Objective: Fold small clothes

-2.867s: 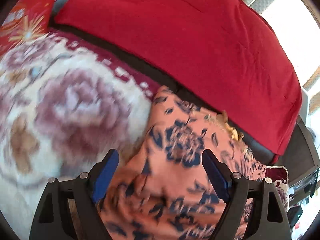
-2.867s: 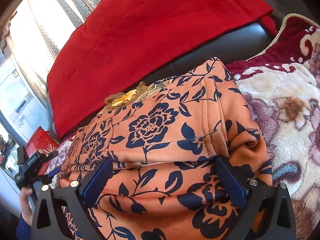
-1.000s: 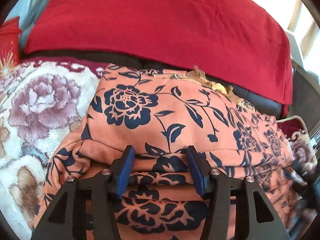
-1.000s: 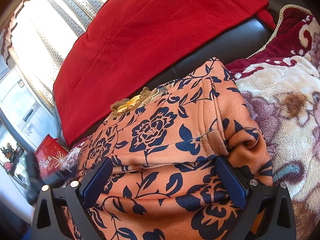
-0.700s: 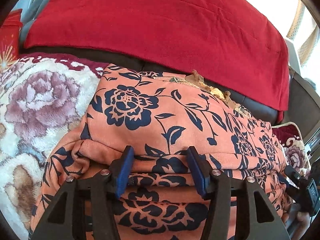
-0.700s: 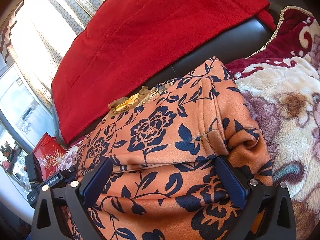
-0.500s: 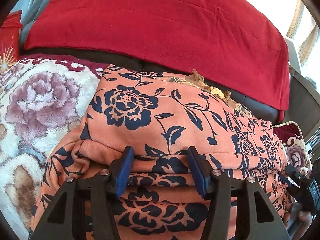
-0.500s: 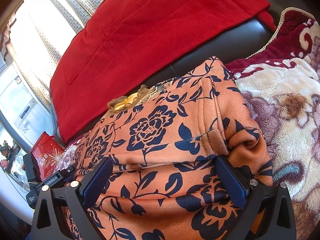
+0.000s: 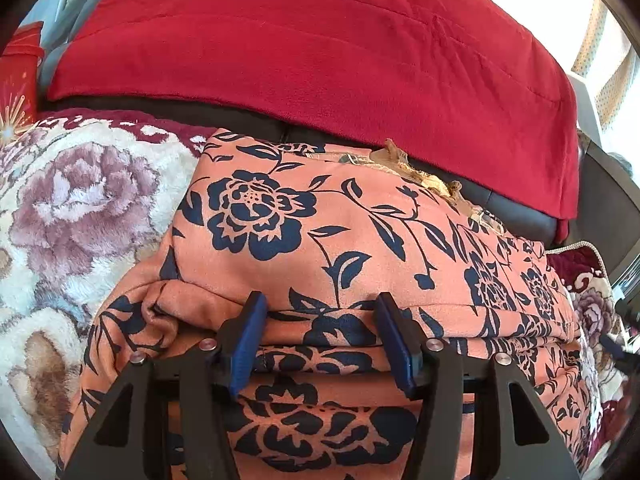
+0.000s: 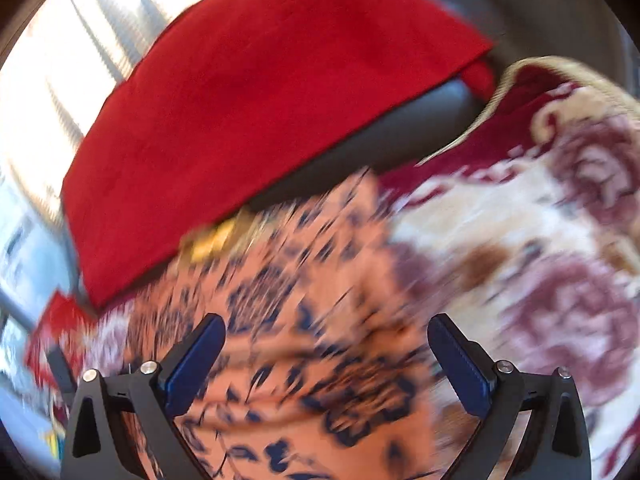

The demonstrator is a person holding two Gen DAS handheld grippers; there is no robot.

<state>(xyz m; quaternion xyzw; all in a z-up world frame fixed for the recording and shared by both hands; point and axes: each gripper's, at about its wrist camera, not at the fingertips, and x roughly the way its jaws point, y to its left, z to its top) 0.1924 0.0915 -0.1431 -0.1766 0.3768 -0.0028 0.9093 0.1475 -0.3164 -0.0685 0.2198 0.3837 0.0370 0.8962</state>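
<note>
An orange garment with dark blue flowers (image 9: 340, 236) lies folded in layers on a plush floral blanket (image 9: 76, 208). My left gripper (image 9: 322, 322) sits at the garment's near folded edge, its blue pads partly closed with a gap, the fabric layers lying between and under them. The right wrist view is motion-blurred. There my right gripper (image 10: 326, 354) is wide open above the same garment (image 10: 300, 320), holding nothing.
A red cloth (image 9: 320, 52) drapes over the dark sofa back (image 9: 516, 216) behind the garment. A red box (image 9: 18, 80) stands at the far left. Bright curtained windows (image 10: 76, 48) lie behind the sofa. The blanket spreads to the right (image 10: 520, 240).
My right gripper has pulled back and up from the garment's edge, blurring its view. My left gripper has narrowed since 2.9 s ago and stays at the folded edge.
</note>
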